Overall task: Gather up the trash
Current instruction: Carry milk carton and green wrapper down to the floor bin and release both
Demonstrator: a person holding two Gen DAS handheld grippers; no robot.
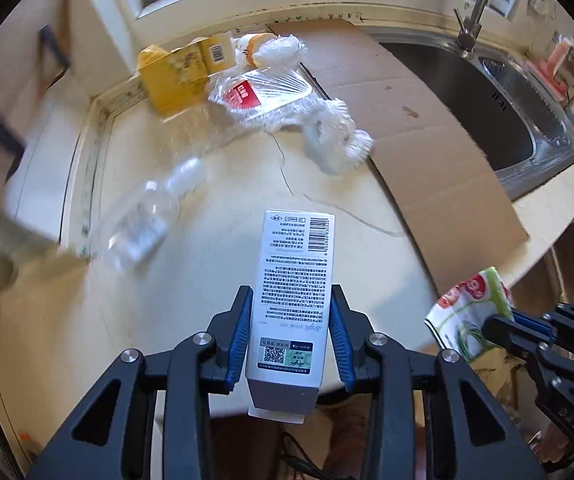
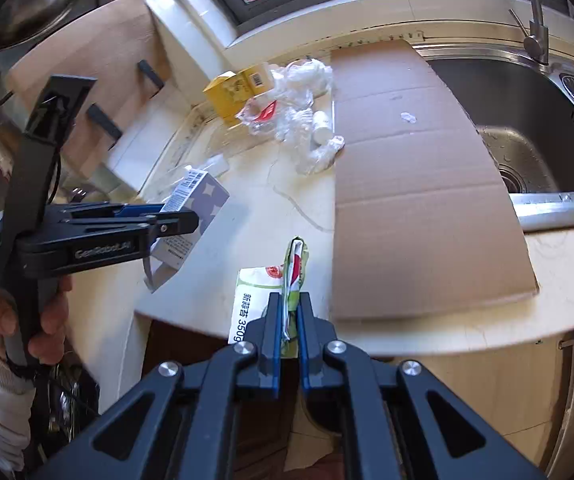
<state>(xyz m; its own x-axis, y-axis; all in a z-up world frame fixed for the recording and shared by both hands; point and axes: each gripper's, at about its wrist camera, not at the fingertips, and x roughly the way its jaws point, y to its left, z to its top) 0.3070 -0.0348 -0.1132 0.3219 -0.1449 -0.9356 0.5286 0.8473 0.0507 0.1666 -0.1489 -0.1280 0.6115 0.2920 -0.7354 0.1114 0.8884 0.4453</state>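
My left gripper (image 1: 291,312) is shut on a white printed carton (image 1: 293,280), held above the cream counter's front edge; the carton also shows in the right wrist view (image 2: 195,204). My right gripper (image 2: 291,312) is shut on a green-and-white food wrapper (image 2: 287,280), which also shows in the left wrist view (image 1: 471,312). On the counter lie a clear plastic bottle (image 1: 147,216), crumpled clear plastic wrap (image 1: 287,92) and a yellow box (image 1: 179,72).
A flat cardboard sheet (image 2: 415,184) covers the counter beside a steel sink (image 2: 535,120) with a tap (image 2: 537,36). A wooden board (image 2: 87,80) leans at the left. A window sill (image 2: 327,12) runs behind.
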